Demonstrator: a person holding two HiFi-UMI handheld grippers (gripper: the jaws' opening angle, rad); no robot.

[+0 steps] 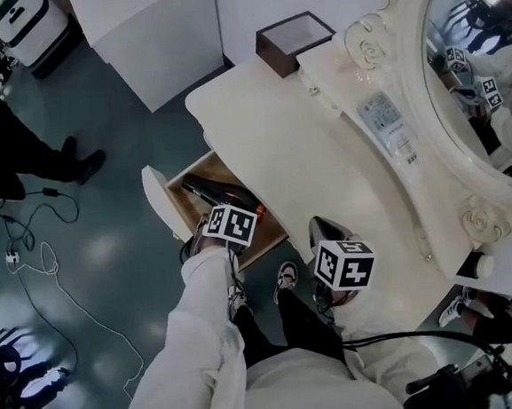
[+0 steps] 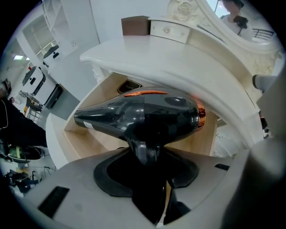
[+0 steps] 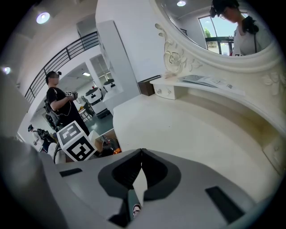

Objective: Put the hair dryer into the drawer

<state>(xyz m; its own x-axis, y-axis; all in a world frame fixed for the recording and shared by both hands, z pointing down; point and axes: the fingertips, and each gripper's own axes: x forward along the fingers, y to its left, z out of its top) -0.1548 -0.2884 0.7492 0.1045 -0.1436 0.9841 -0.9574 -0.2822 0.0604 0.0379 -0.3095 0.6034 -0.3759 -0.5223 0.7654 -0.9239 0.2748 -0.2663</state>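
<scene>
The cream surface [image 1: 322,140] of an ornate dressing table is filling the right side of the head view, with an oval mirror [image 1: 484,63] standing along its far edge; the floor beside it is grey. At the surface's front-left edge the drawer [image 1: 183,205] is standing pulled out, showing its light wooden inside.

The left hand-held gripper [image 2: 145,156] is pointing down over this drawer and is gripping the black hair dryer [image 2: 143,116] by the handle, its jaws standing fairly wide around it; the body of the dryer is lying across, over the drawer's opening. Whether it is already touching the drawer's bottom, I cannot tell. The right hand-held gripper [image 3: 142,152] is hanging over the front edge of the surface with its jaws closed together and nothing between them.

In my judgement the task is nearly finishing: the drawer is open and the dryer is at it; lowering, letting go and perhaps pushing the drawer in are remaining.

At the drawer's back a small dark thing [image 2: 129,85] is lying, too unclear to name; at the surface's far-left corner a brown box [image 1: 295,40] is standing, its contents not showing.
</scene>
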